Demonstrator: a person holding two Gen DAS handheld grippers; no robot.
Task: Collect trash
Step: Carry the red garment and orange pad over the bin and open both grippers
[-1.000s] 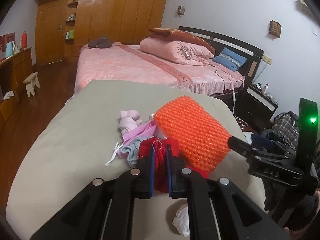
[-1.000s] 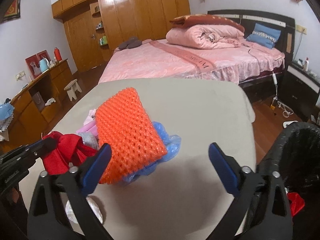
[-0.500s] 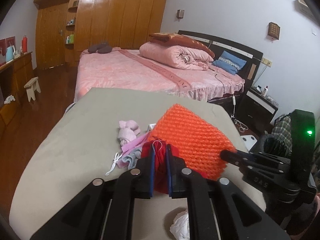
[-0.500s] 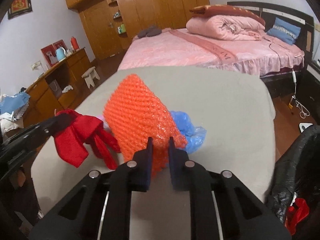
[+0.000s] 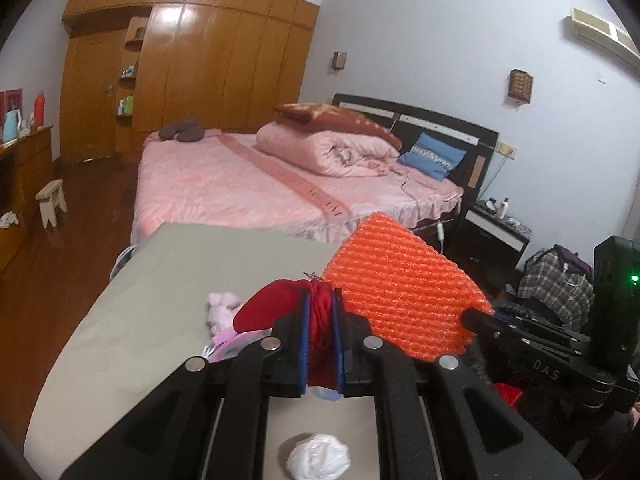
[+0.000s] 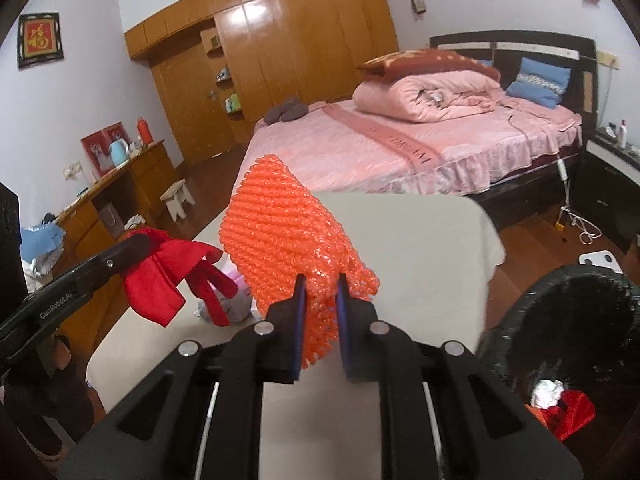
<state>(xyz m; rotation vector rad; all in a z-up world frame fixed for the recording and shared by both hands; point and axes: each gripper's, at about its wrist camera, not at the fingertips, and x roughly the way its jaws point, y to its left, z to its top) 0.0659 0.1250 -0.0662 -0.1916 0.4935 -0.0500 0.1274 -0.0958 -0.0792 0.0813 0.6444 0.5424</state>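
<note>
Both hand-held grippers have gone up since a second ago, and the things they hold now hang above the desk. The right hand-held gripper stood wide open back then; its jaws closed within the last second and now pinch the lower edge of the orange foam net. The net sticks up and is off the gray desk top. The left hand-held gripper is closed tight on the red cloth, which droops from its tips in the right wrist view. A pink scrap and a few other soft bits lie near the middle of the desk. A white paper ball lies by the near edge. A black trash bag is open beside the desk's right edge, with white and red trash inside.
</note>
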